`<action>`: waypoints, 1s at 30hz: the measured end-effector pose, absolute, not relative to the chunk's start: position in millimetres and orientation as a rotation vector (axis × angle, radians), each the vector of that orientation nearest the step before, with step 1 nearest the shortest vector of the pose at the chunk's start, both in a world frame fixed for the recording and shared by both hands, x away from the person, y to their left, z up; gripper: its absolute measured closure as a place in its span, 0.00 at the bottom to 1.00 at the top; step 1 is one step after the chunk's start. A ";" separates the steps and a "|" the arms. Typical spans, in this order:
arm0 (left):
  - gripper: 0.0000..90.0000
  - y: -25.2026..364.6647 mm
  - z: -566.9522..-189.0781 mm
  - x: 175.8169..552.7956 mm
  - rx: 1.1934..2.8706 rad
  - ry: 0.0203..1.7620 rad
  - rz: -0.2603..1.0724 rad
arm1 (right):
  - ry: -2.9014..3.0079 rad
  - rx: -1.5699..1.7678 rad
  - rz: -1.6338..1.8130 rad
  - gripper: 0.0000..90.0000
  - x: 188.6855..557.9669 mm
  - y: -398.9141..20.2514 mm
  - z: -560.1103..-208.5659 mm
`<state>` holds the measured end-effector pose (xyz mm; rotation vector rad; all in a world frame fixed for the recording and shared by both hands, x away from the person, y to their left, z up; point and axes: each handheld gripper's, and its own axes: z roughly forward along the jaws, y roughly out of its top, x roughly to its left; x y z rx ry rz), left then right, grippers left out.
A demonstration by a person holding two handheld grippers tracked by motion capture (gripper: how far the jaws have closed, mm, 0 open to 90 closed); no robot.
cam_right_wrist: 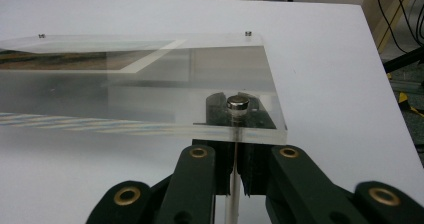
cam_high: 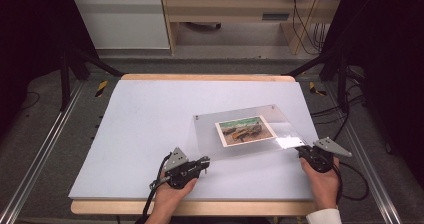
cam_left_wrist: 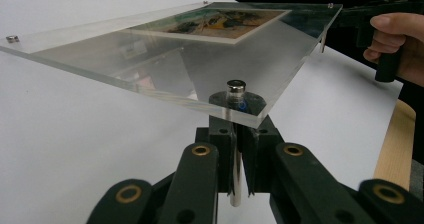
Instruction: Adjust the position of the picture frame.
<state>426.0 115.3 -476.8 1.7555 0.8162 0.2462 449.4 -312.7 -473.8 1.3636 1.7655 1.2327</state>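
A clear, flat acrylic photo frame (cam_high: 245, 130) with a small colour print (cam_high: 245, 130) sandwiched at its centre is held off the white table sheet (cam_high: 150, 129), sitting at about four o'clock from the sheet's middle in the high view. Its near edge is lifted; whether the far edge rests on the sheet I cannot tell.

The left gripper (cam_high: 204, 163) at the frame's seven o'clock corner has its jaws pressed together on the thin silver corner leg (cam_left_wrist: 236, 149) hanging below the pane. The right gripper (cam_high: 300, 150) at the five o'clock corner pinches the matching silver leg (cam_right_wrist: 233, 184) the same way. Each leg is topped by a round metal cap (cam_right_wrist: 237, 103) above the acrylic.

The risk, as I judge it: the legs are slim, smooth metal, so the frame could pivot or slide in either pinch. If the two hands move unevenly, the pane may twist, a leg may unscrew or slip free, and the near edge would drop onto the sheet, possibly shifting the print
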 end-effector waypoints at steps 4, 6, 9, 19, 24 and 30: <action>0.93 110.3 -479.2 429.8 1.734 0.828 0.241 | 1.767 1.364 1.232 0.94 449.3 -312.8 -474.0; 0.93 110.4 -479.0 429.5 1.730 0.829 0.243 | 1.763 1.366 1.237 0.94 449.1 -312.8 -473.6; 0.93 111.3 -477.5 429.2 1.723 0.839 0.248 | 1.762 1.366 1.249 0.94 448.4 -311.8 -471.8; 0.92 127.3 -459.3 432.8 1.719 0.840 0.321 | 1.740 1.333 1.265 0.94 441.6 -295.8 -456.4; 0.92 142.6 -449.1 436.0 1.707 0.845 0.377 | 1.738 1.321 1.258 0.95 439.0 -281.9 -449.6; 0.92 154.1 -441.5 437.7 1.688 0.849 0.402 | 1.732 1.325 1.266 0.95 438.8 -269.0 -445.4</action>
